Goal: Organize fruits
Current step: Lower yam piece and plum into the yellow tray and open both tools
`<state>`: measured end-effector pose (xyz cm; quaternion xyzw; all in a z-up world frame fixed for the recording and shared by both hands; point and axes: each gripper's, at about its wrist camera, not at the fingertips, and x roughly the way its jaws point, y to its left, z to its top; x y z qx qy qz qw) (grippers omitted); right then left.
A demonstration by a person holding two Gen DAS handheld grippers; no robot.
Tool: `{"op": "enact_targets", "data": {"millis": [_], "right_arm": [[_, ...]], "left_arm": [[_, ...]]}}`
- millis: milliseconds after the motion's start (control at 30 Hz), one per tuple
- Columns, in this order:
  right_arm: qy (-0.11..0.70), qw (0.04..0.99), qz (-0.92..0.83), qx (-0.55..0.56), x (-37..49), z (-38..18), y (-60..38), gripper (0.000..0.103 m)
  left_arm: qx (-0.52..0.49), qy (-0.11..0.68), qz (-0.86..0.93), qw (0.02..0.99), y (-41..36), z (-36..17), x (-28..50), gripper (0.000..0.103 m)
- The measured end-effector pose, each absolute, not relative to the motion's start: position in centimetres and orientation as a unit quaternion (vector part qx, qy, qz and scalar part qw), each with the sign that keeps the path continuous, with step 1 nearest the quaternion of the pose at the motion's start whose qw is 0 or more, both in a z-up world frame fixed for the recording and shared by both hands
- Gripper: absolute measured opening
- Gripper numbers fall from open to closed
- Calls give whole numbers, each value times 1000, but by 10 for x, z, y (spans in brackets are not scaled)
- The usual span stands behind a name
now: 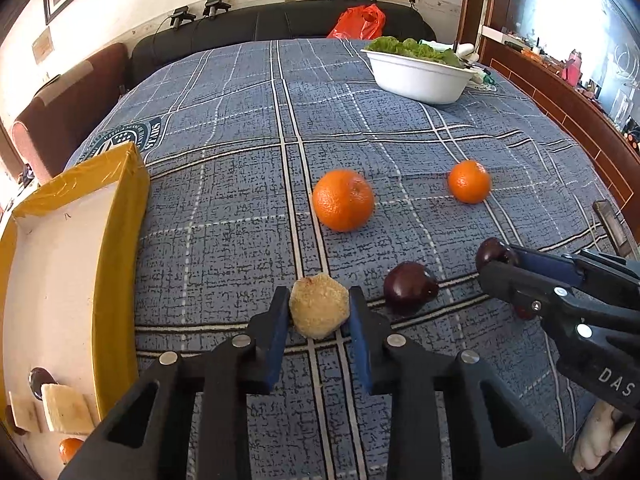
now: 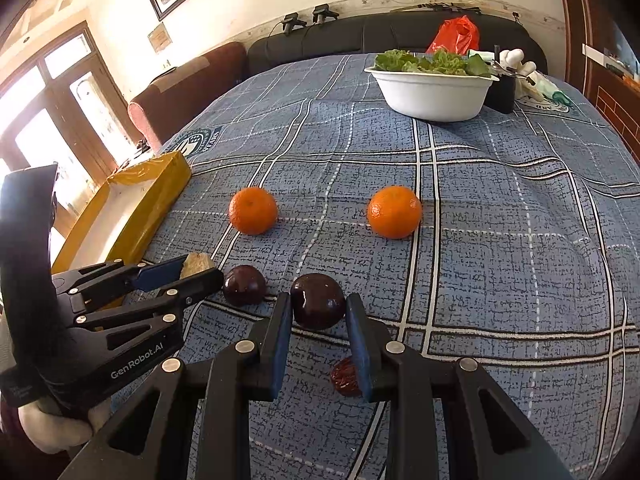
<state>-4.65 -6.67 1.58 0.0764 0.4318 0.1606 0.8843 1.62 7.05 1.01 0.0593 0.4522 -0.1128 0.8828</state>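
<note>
- Our left claw clamps a rough, tan, faceted fruit beside the yellow box.
- Our right claw clamps a glossy, dark, round plum.
- A white bowl holds leafy greens.

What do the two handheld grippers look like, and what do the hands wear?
Both the left gripper and the right gripper are black plastic with silver rivets and blue pads. White lettering reads "GenRobot.AI" on the left. Each hand wears a white glove.
</note>
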Motion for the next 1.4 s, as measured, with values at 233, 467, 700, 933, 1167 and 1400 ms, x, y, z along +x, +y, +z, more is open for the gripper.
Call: {"op": "enact_targets", "data": {"millis": [233, 467, 700, 933, 1167, 1400], "right_arm": [[406, 891, 180, 94, -51, 24, -72, 30], [377, 903, 189, 83, -62, 34, -60, 30], [398, 889, 215, 68, -82, 42, -7, 30], [393, 870, 296, 23, -104, 66, 87, 31], [425, 849, 314, -16, -92, 50, 155, 31], [426, 852, 301, -40, -91, 44, 172, 37]], "left_arm": [[32, 407, -104, 907, 92, 51, -21, 28], [-51, 378, -46, 923, 176, 80, -67, 28], [-108, 394, 50, 912, 261, 55, -96, 28], [-136, 407, 77, 900, 299, 34, -106, 28], [-152, 399, 65, 902, 311, 37, -115, 37], [-190, 367, 49, 909, 325, 51, -132, 76]]}}
